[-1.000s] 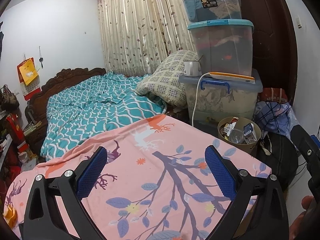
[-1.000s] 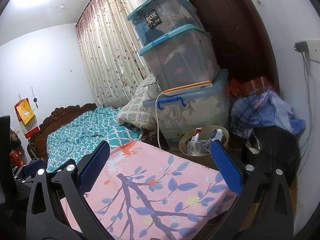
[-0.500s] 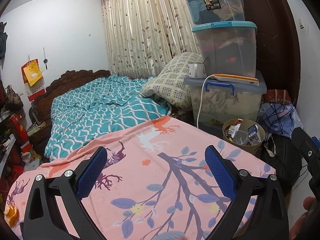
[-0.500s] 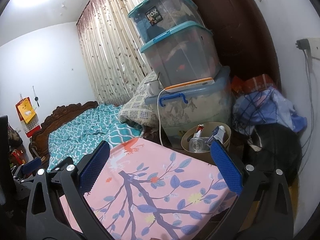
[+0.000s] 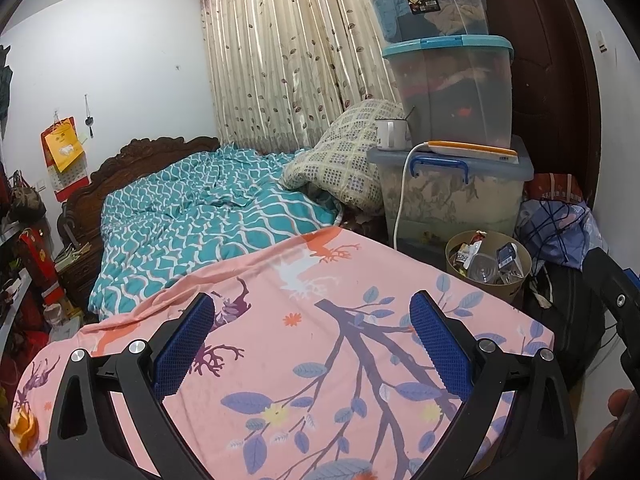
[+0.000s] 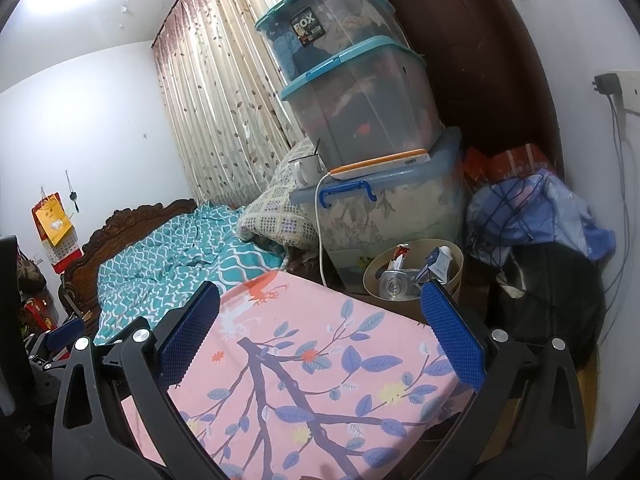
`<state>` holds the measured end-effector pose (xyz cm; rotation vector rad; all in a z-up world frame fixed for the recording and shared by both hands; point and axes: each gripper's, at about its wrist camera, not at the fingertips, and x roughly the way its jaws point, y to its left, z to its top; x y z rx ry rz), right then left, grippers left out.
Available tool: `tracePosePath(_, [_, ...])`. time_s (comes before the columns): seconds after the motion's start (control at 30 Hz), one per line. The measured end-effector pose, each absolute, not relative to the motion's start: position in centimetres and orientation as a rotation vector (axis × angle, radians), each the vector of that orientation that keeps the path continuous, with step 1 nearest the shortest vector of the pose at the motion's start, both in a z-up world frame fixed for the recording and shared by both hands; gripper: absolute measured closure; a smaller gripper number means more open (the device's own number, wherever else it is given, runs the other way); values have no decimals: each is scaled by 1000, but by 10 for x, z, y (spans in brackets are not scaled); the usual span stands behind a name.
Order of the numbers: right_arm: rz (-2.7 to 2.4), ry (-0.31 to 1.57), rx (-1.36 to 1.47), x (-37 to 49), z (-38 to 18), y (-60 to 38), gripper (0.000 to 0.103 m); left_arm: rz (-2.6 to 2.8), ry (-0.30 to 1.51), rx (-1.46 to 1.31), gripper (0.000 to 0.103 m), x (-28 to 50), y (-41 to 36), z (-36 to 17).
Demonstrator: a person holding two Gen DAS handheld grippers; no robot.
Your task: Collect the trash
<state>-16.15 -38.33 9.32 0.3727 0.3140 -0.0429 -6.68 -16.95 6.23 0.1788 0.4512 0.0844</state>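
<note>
I have both tools over the pink floral cover [image 5: 328, 360], and neither is holding anything. The left gripper [image 5: 312, 344] stands with its blue pads spread wide, and the right gripper [image 6: 320, 332] is spread just as wide, with only the printed fabric showing between the fingers.

The trash I am after sits in the tan waste bin [image 5: 489, 276] on the floor past the far right corner of the cover, at the foot of the stacked plastic storage boxes [image 5: 452, 92]. In it I see a clear plastic cup [image 5: 482, 266], a small blue carton [image 5: 509, 254] and some wrappers poking above the rim. From the right wrist view the bin [image 6: 412, 276] lies just beyond my right-hand fingertip [image 6: 434, 300], which overlaps its rim in the picture.

Compared with a second ago, the left view has swung to the left and eased back a little: the boxes, the bin and the checked pillow [image 5: 344, 160] all sit farther right in frame, and more of the teal quilt [image 5: 192, 232] and the wooden headboard [image 5: 132, 160] shows. The right view has drifted the same way, only less. Both grippers' openings are unchanged, and nothing in the bin has moved.

An orange peel-like scrap [image 5: 24, 428] lies at the near left edge of the cover.
</note>
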Motion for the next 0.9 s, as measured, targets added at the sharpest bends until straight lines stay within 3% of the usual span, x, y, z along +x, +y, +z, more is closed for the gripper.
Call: tracePosePath(0.9, [-44,320,373,-161,92,-382,3,79,458,184,9,-68,-168,54])
